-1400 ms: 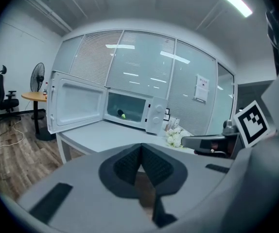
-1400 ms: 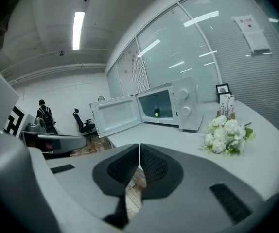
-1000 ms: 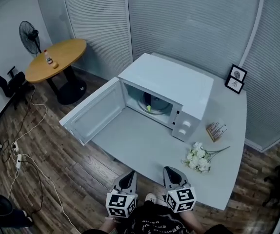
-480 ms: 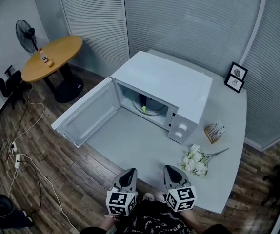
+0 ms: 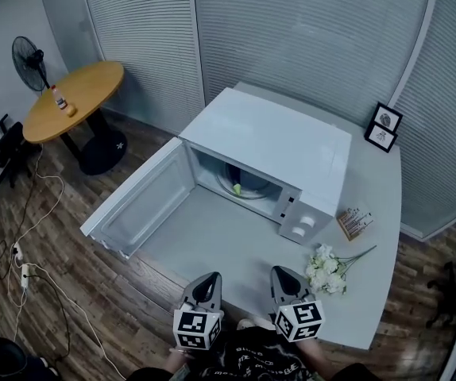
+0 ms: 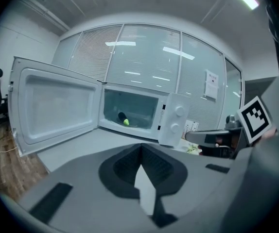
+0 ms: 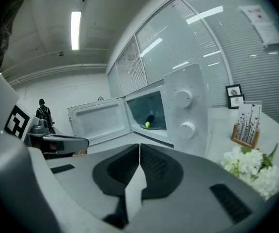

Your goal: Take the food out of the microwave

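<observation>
A white microwave point(image 5: 280, 149) stands on the grey table point(image 5: 212, 232) with its door point(image 5: 141, 201) swung wide to the left. Inside lies a plate point(image 5: 244, 187) with a dark food item tipped in yellow-green point(image 6: 123, 120) point(image 7: 148, 122). My left gripper point(image 5: 206, 286) and right gripper point(image 5: 284, 280) hover side by side at the table's near edge, well short of the microwave. Both have their jaws pressed together with nothing between them point(image 6: 140, 149) point(image 7: 139, 149).
White flowers point(image 5: 325, 262) lie on the table to the right of my right gripper. A small card holder point(image 5: 355, 222) and a framed picture point(image 5: 383, 128) sit further right. A round wooden table point(image 5: 73, 100) and a fan point(image 5: 28, 62) stand at the far left on the wood floor.
The view has drifted, with the microwave and table shifting slightly right and down in the head view. Both grippers stay shut and keep their place at the table's near edge.
</observation>
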